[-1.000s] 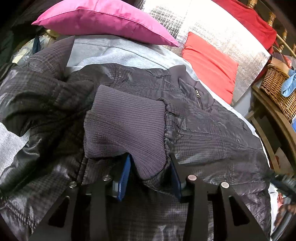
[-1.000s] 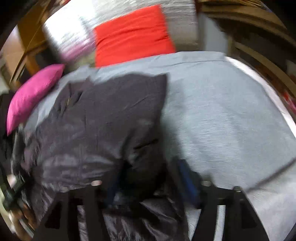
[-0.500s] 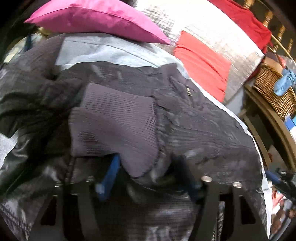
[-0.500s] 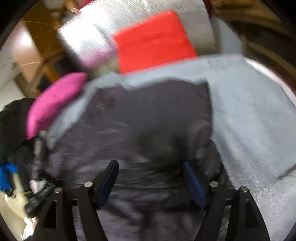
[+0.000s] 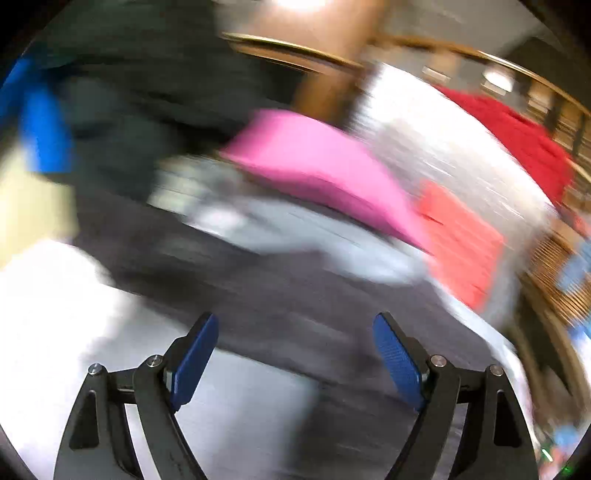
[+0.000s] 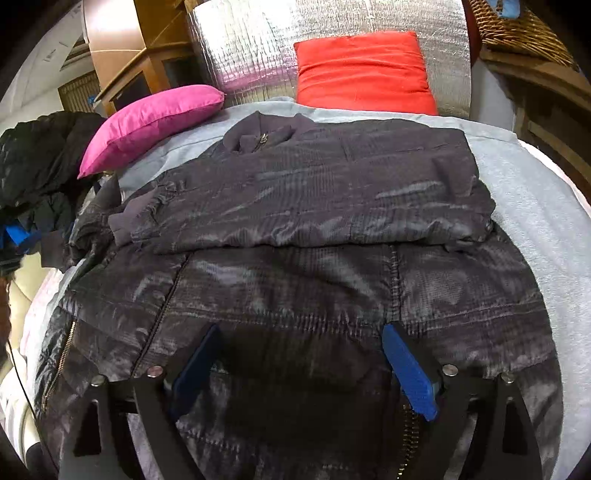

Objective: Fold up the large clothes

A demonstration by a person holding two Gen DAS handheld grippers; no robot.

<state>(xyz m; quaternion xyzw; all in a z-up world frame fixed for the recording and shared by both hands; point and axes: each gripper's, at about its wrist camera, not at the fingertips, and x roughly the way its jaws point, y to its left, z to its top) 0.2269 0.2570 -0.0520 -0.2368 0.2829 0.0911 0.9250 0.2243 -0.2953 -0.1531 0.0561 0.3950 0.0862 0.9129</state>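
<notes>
A dark shiny padded jacket (image 6: 314, 206) lies spread on the grey sheet (image 6: 524, 192) of a bed, collar at the far end, both sleeves folded across its chest. My right gripper (image 6: 299, 336) is open and empty just above the jacket's lower part. My left gripper (image 5: 293, 325) is open and empty; its view is badly blurred, with the dark jacket (image 5: 258, 295) as a smear beyond the blue pads (image 5: 395, 365).
A pink pillow (image 6: 147, 122) and a red pillow (image 6: 362, 74) lie at the head of the bed against a silver quilted panel (image 6: 243, 48). A pile of dark clothes (image 6: 40, 155) sits at the left. A wicker basket (image 6: 517, 26) stands at the far right.
Both grippers let go of the jacket and opened. The left gripper released the ribbed cuff and is swinging fast. The right gripper pulled back above the jacket's lower part.
</notes>
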